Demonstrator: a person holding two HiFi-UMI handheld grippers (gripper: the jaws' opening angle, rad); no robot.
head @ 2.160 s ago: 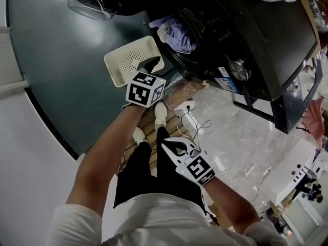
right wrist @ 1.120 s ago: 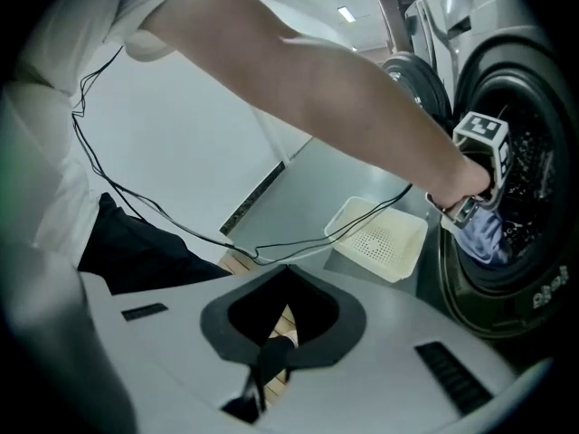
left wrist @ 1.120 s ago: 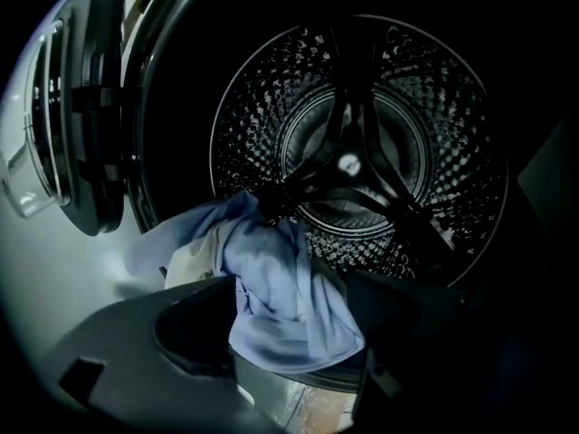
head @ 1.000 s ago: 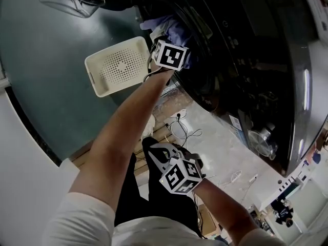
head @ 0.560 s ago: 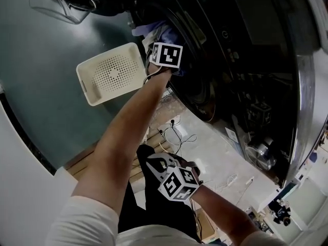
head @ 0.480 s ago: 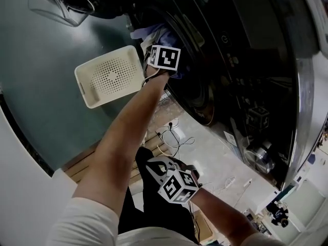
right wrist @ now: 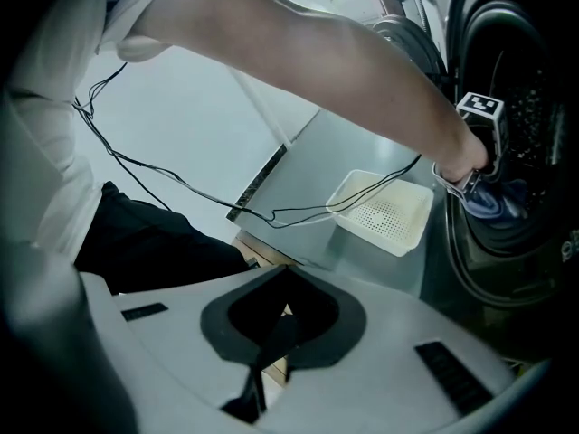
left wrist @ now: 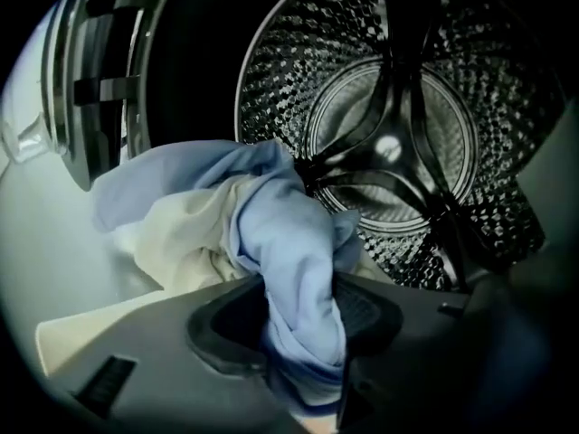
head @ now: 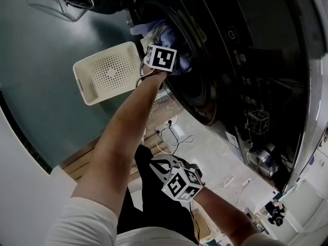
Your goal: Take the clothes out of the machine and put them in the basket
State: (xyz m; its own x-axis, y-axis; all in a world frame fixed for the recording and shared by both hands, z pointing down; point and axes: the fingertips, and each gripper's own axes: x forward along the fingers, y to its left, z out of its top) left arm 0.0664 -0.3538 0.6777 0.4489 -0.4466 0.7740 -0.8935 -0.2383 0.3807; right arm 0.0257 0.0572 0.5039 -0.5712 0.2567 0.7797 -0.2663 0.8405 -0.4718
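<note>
Here left tongs (left wrist: 304, 325), just closing, pinch blue cloth (left wrist: 288, 233); lower end hidden.

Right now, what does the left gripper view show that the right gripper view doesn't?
Only the left gripper view: the perforated drum, and up close the left gripper, whose jaws have just been closing, pinching the blue cloth beside a cream cloth. Only the right gripper view: the basket on the floor, the person's left arm, and the right gripper, jaws together on nothing. Both: the blue cloth at the mouth of the machine.
</note>
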